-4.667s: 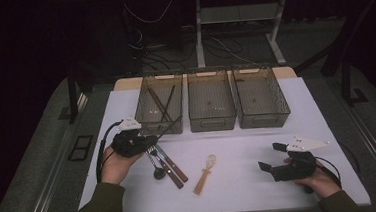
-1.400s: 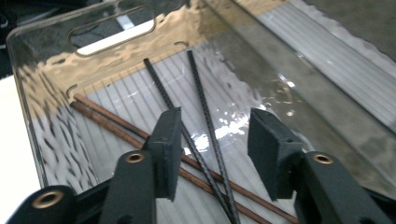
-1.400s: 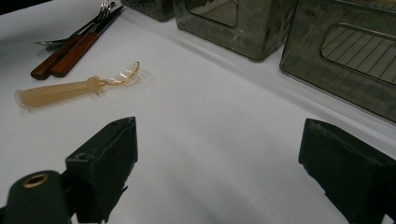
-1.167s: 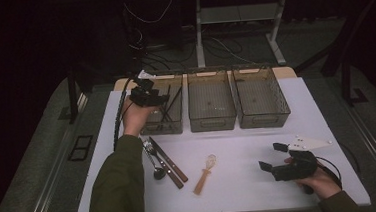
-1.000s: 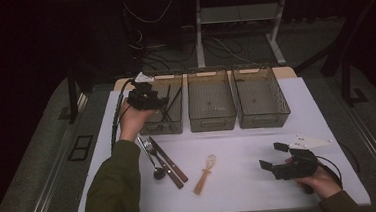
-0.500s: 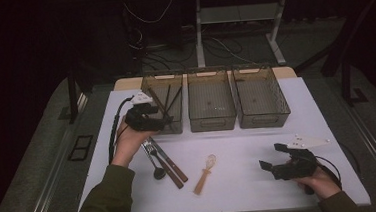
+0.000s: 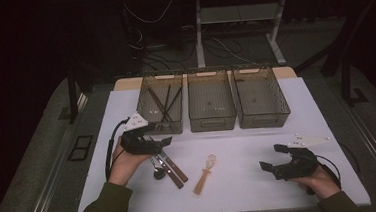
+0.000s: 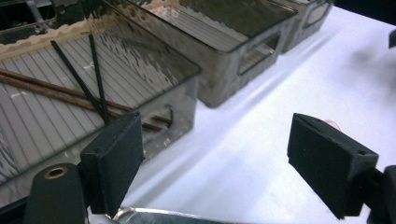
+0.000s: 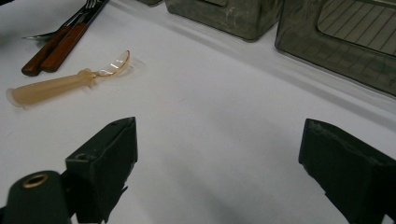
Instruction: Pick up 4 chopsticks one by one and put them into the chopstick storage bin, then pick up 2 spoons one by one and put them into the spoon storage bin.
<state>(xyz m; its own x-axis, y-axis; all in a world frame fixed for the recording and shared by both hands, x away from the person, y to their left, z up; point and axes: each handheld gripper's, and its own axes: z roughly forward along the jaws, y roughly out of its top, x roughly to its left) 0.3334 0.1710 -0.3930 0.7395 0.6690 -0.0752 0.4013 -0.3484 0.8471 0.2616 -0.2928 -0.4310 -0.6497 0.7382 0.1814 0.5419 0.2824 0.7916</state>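
My left gripper [image 7: 163,142] hovers over the wood-handled cutlery [image 7: 173,169], just in front of the left bin [image 7: 165,127]. Its jaws have just been opening and stand open, nothing between them [image 8: 215,154]. A metal edge [image 8: 154,215] shows right below them. Brown and black chopsticks [image 7: 163,100] lie crossed inside that bin [image 8: 79,88]. An amber plastic spoon [image 7: 204,174] lies mid-table. My right gripper [image 7: 272,156] rests open near the front right, pointing toward the spoon [image 9: 65,81] and the cutlery [image 9: 53,49], its jaws [image 9: 224,158] wide apart and empty.
Three smoky translucent bins stand in a row at the back: the middle bin [image 7: 212,122] and the right bin [image 7: 264,120] look bare inside. White tabletop [image 7: 239,152] lies between the two grippers. Cables trail from both grippers.
My left hand has drawn back from over the left bin toward the table's front and sunk to the cutlery, its jaws spreading wider. The right hand has stayed put.
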